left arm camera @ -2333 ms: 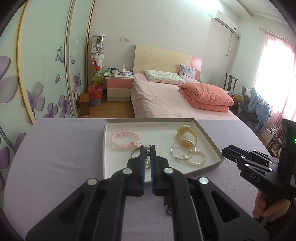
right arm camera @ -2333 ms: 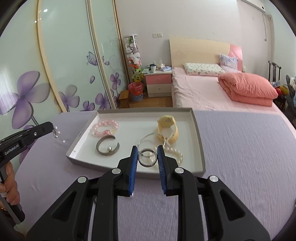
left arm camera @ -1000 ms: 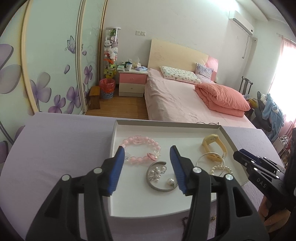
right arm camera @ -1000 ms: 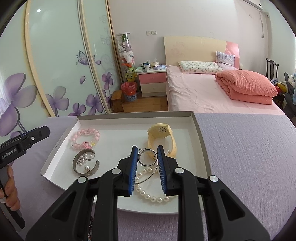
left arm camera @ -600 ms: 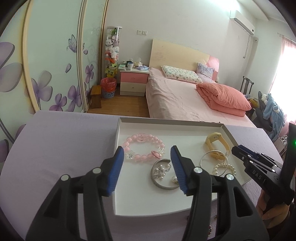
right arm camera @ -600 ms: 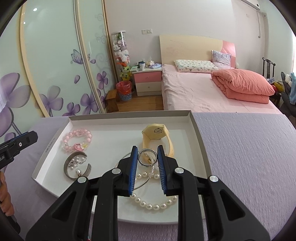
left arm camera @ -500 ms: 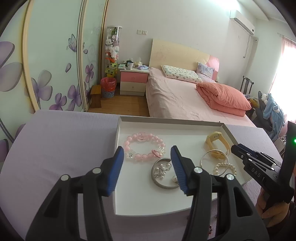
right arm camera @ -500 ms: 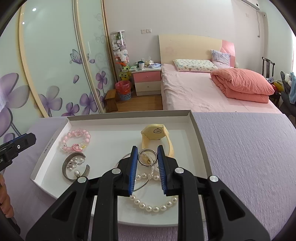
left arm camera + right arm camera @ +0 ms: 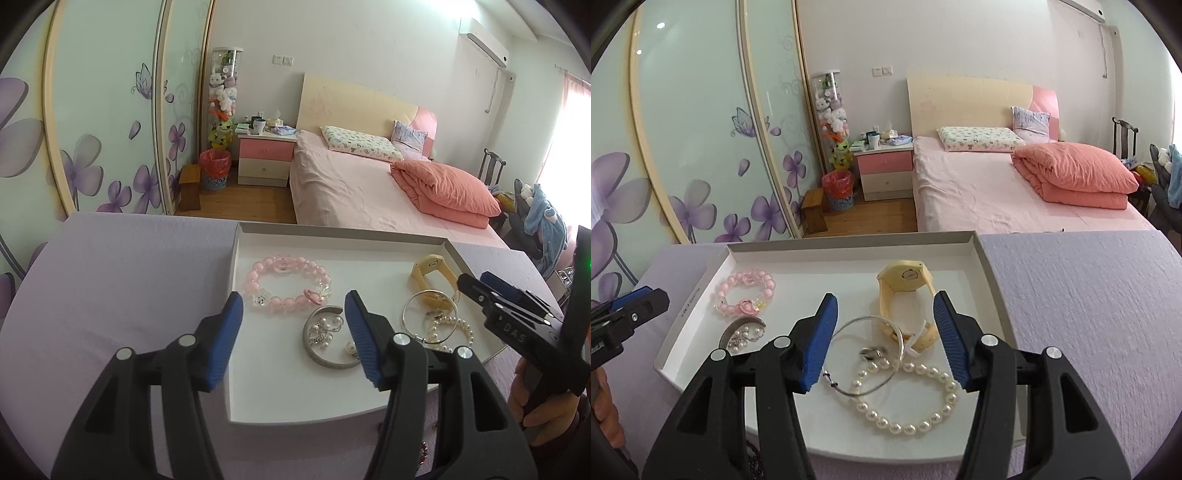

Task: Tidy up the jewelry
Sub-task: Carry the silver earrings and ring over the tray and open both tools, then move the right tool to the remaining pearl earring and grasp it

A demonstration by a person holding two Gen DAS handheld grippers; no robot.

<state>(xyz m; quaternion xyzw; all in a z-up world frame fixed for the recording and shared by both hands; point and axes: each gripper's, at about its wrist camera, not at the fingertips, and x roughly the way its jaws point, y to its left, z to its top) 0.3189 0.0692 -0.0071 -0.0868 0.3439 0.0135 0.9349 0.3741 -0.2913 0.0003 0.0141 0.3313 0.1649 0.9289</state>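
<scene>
A white tray (image 9: 343,236) (image 9: 849,238) lies on the purple table. It holds a pink bead bracelet (image 9: 288,284) (image 9: 746,291), a silver cuff with pearl pieces (image 9: 328,343) (image 9: 738,332), a yellow watch (image 9: 432,273) (image 9: 905,277), a thin silver bangle (image 9: 428,317) (image 9: 866,318) and a pearl bracelet (image 9: 905,428). A small silver ring (image 9: 871,353) lies inside the bangle. Above it, my right gripper (image 9: 885,297) (image 9: 491,291) has its jaws opening, and the pads are clear of the ring. My left gripper (image 9: 293,299) (image 9: 628,306) hovers over the tray's near left part, jaws opening with nothing between them.
Purple cloth covers the table to the left and right of the tray. A dark beaded piece (image 9: 423,450) (image 9: 753,458) lies on the cloth at the tray's near edge. A person's hand (image 9: 546,424) holds the right gripper's handle. A pink bed stands beyond the table.
My right jaws have spread apart and the silver ring they held now lies in the tray. The left jaws, earlier shut on a pearl piece, stand wide and have widened slightly.
</scene>
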